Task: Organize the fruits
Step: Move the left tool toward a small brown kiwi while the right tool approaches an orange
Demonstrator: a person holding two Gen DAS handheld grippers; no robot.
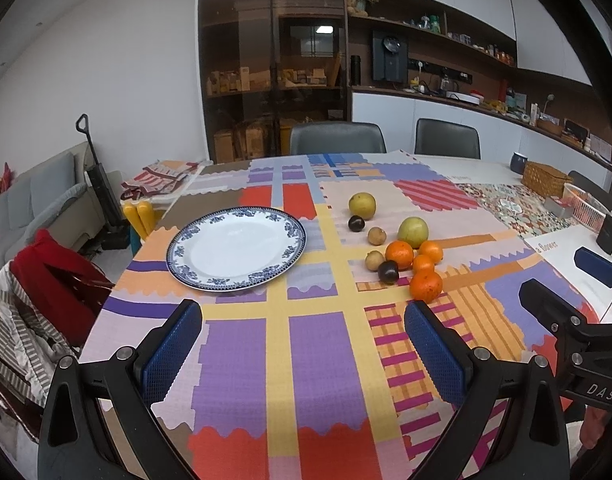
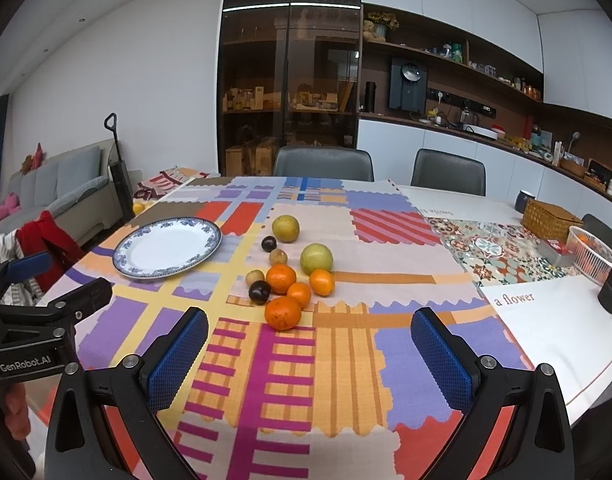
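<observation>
The nearest orange (image 2: 282, 312) is lying just ahead of the right hand-held gripper (image 2: 309, 354), fingers gaping empty; the left hand-held gripper (image 1: 303, 350), likewise spread, is sitting farther off.

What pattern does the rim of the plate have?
The plate has a blue floral band on white along its rim, seen best in the left wrist view.

left wrist: looking forward over the near table edge, nearer the plate (image 1: 237, 249) | right wrist: looking likewise, right of the plate (image 2: 167, 253) | both sharing plate, fruit, cabinets
</observation>
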